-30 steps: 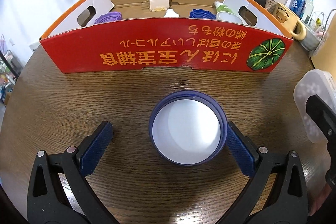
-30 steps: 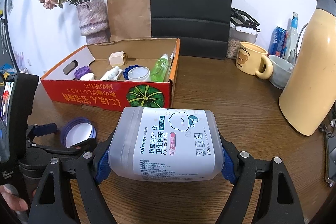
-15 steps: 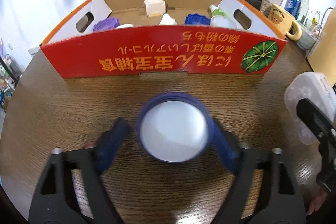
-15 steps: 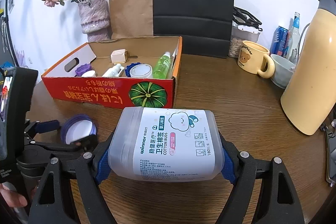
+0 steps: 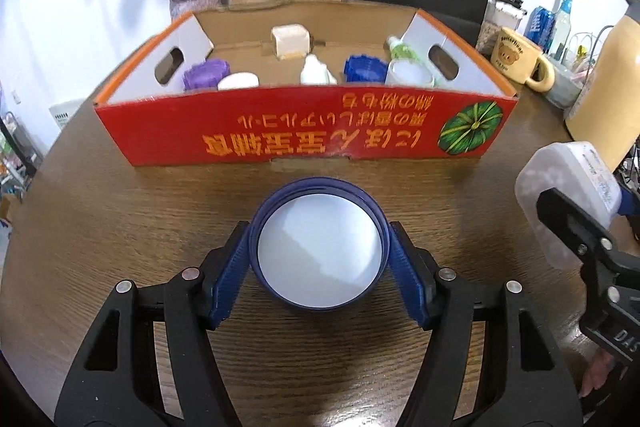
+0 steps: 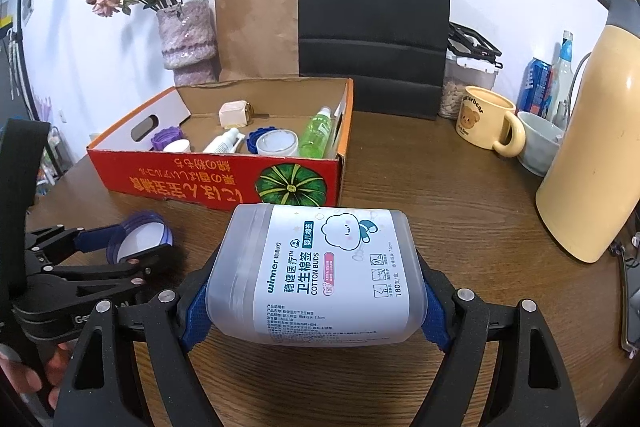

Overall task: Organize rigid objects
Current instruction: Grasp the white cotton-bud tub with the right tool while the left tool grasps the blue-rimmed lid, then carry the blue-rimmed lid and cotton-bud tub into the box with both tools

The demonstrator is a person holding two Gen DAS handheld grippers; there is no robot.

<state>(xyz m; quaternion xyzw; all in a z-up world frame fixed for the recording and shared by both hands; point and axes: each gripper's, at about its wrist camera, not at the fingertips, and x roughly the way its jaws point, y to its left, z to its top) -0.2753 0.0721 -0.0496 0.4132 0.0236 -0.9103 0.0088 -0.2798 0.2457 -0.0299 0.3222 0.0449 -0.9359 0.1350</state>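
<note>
A round blue lid (image 5: 318,243) with a white inside sits between the blue pads of my left gripper (image 5: 318,263), which is shut on it just above the wooden table. The same blue lid (image 6: 140,235) and left gripper (image 6: 124,247) show at the left of the right wrist view. My right gripper (image 6: 314,291) is shut on a clear cotton-bud box (image 6: 320,271) with a white label, held over the table. Behind both stands a red cardboard box (image 5: 304,135), also in the right wrist view as the red box (image 6: 224,183), holding several small bottles and lids.
A yellow bear mug (image 6: 486,125), a grey bowl (image 6: 538,143) and a tall cream thermos (image 6: 592,155) stand on the right. A vase of dried flowers (image 6: 186,39), a brown paper bag (image 6: 258,27) and a black bag (image 6: 374,23) line the back.
My left gripper closed from wide open onto the blue lid and tilted up a little, so more of the box's inside shows. The right gripper kept still with the cotton-bud box.
</note>
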